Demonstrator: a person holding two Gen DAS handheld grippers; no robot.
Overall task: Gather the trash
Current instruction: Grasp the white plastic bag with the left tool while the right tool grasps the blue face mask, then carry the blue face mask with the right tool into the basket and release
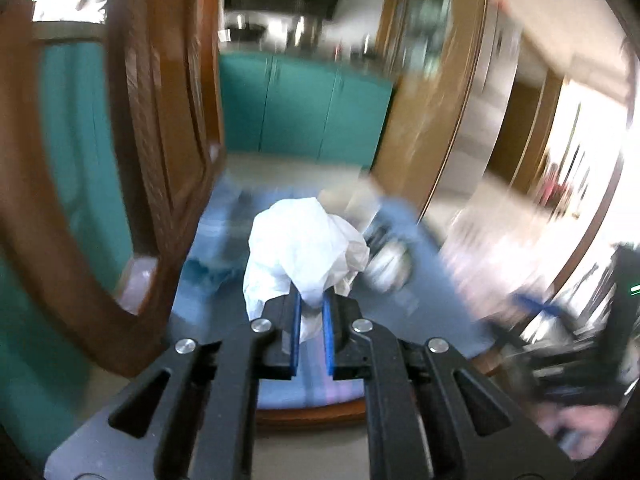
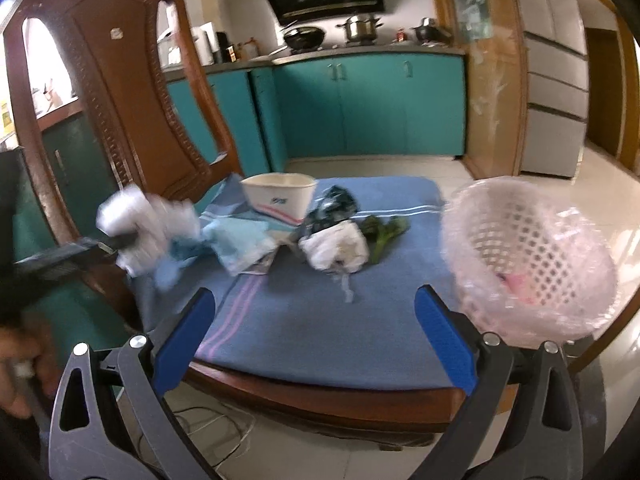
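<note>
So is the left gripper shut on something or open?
Shut: the left gripper pinches the crumpled white paper between its blue pads.

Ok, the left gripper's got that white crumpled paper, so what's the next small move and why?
Probably carry the white crumpled paper rightward toward the pink basket. The left gripper is shut on it above the blue cloth, and the lined basket stands open at the chair's right edge.

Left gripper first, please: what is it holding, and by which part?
The left gripper pinches a crumpled white plastic bag by its lower bunched end; the right gripper holds nothing.
</note>
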